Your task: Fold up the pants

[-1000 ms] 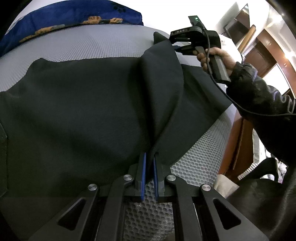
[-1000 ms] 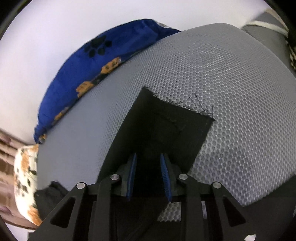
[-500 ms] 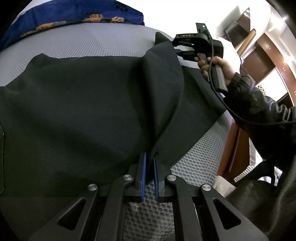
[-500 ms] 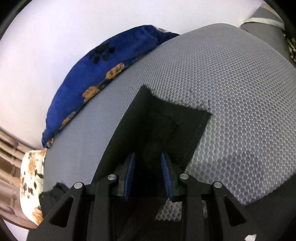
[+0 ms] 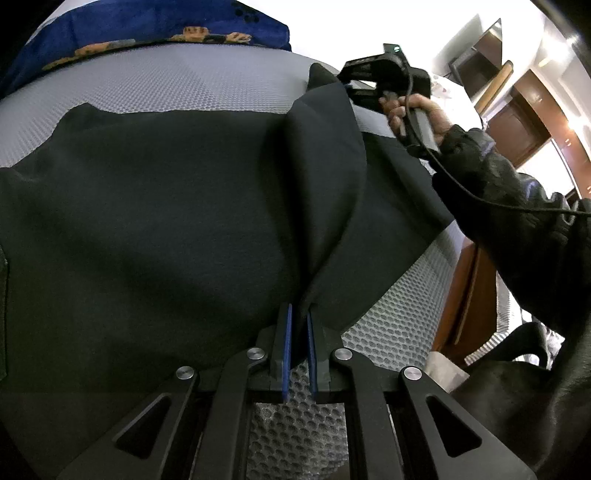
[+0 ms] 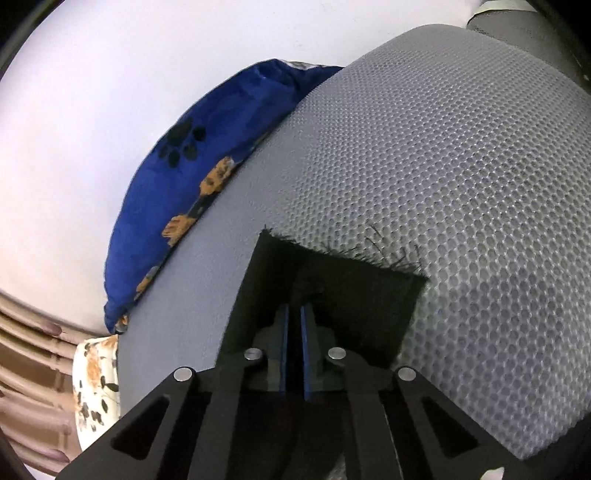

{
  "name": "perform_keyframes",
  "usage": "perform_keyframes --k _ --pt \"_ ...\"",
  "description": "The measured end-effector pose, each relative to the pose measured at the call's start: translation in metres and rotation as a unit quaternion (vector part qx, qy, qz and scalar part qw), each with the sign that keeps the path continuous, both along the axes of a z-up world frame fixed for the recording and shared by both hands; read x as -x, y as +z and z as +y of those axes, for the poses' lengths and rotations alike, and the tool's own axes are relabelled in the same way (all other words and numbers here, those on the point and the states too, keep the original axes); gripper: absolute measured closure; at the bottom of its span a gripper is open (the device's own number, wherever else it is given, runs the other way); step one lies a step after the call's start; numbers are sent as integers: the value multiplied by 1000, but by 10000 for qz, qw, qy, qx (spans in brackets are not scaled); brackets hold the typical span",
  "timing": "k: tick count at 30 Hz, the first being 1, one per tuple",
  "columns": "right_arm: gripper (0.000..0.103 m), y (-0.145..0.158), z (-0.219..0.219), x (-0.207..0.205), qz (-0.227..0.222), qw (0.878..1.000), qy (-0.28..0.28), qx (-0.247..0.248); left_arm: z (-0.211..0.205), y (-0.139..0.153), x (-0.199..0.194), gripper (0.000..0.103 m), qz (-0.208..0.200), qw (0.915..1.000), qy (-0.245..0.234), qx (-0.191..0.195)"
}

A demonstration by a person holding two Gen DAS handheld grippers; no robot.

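Black pants point(image 5: 155, 206) lie spread over a grey mesh mattress point(image 5: 192, 85). My left gripper point(image 5: 298, 314) is shut on the near edge of the pants, lifting a ridge of cloth point(image 5: 325, 166) that runs away to my right gripper point(image 5: 354, 79), held by a hand at the far end. In the right wrist view my right gripper point(image 6: 293, 312) is shut on the frayed hem corner of the pants point(image 6: 354, 291), a little above the mattress point(image 6: 461, 184).
A blue pillow with orange prints point(image 5: 147, 26) lies at the head of the mattress and also shows in the right wrist view point(image 6: 207, 162). A floral pillow point(image 6: 94, 384) lies beside it. The mattress edge and a wooden bed frame point(image 5: 465, 299) are on the right.
My right gripper's jaws have closed on the pants hem. Both grippers have shifted slightly, and the cloth ridge between them stays raised.
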State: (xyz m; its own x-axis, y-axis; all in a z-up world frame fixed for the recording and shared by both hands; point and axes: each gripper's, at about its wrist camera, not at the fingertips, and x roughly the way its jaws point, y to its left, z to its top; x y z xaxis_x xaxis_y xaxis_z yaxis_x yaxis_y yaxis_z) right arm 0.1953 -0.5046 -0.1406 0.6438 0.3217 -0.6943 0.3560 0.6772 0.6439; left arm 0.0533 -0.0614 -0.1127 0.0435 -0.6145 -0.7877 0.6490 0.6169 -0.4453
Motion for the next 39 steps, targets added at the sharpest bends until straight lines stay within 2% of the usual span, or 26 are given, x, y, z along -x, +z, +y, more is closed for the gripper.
perform_keyframes --k 3,8,13,17,19,23,31,33,35,39 --pt "98 20 -4 18 -104 9997 -219 52 -1 -1 1 95 -24 10000 -2 -10" --pt "99 71 -27 80 -344 9965 -713 274 -4 1 5 95 -107 9999 -36 -57" --pt "99 94 -29 162 -71 9901 -1165 785 -9 5 10 95 -256 9995 -111 -138" --pt "99 73 -29 231 503 9803 -1669 933 -13 6 14 95 -350 9990 -205 -185" --pt "99 53 -29 257 899 9740 -1876 895 -15 7 15 95 -387 9987 -241 -216" --pt "99 21 -27 283 1352 9658 -2051 823 -20 9 19 94 -567 9972 -329 -367" --pt "100 32 -29 297 1220 9661 -2084 908 -30 13 22 94 -765 9947 -445 -520" --pt "100 25 -28 299 1318 9652 -2043 965 -31 10 21 94 -729 9949 -456 -522" --pt "100 11 -29 299 1478 9630 -2106 809 -28 8 19 93 -681 9954 -449 -496" --pt "100 10 -33 302 1462 9628 -2164 686 -27 9 16 89 -642 9950 -524 -562"
